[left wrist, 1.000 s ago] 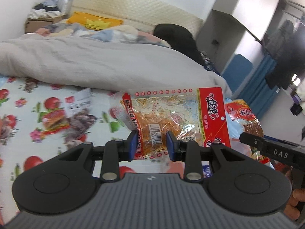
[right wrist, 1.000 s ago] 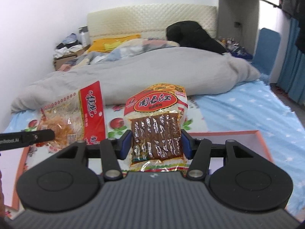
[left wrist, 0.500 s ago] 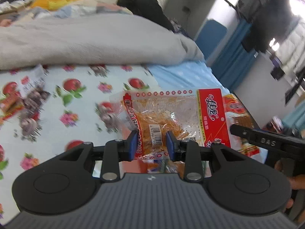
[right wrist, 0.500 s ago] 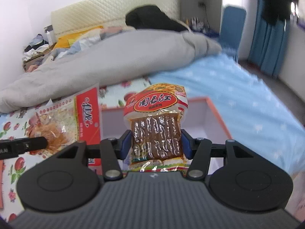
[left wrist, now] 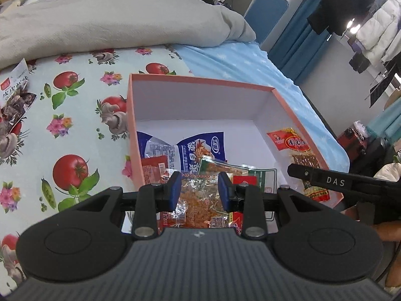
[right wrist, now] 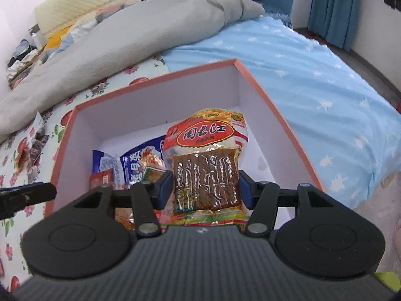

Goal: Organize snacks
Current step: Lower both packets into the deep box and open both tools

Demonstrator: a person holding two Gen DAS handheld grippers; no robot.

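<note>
Both grippers hung over the salmon-edged white cardboard box [right wrist: 273, 105] for the drop: right gripper [right wrist: 205, 188] jaws just opened off the red-labelled brown tofu packet [right wrist: 205, 160] between them, left gripper [left wrist: 199, 188] clamped on the clear orange shredded-snack bag [left wrist: 198, 200].

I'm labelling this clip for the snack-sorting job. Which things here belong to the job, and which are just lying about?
Job: pink box; blue snack packet inside it; brown tofu-snack pack in the right gripper; orange shredded-snack pack in the left gripper; loose packet on the tomato-print cloth.
Lying about: grey duvet; blue sheet.
</note>
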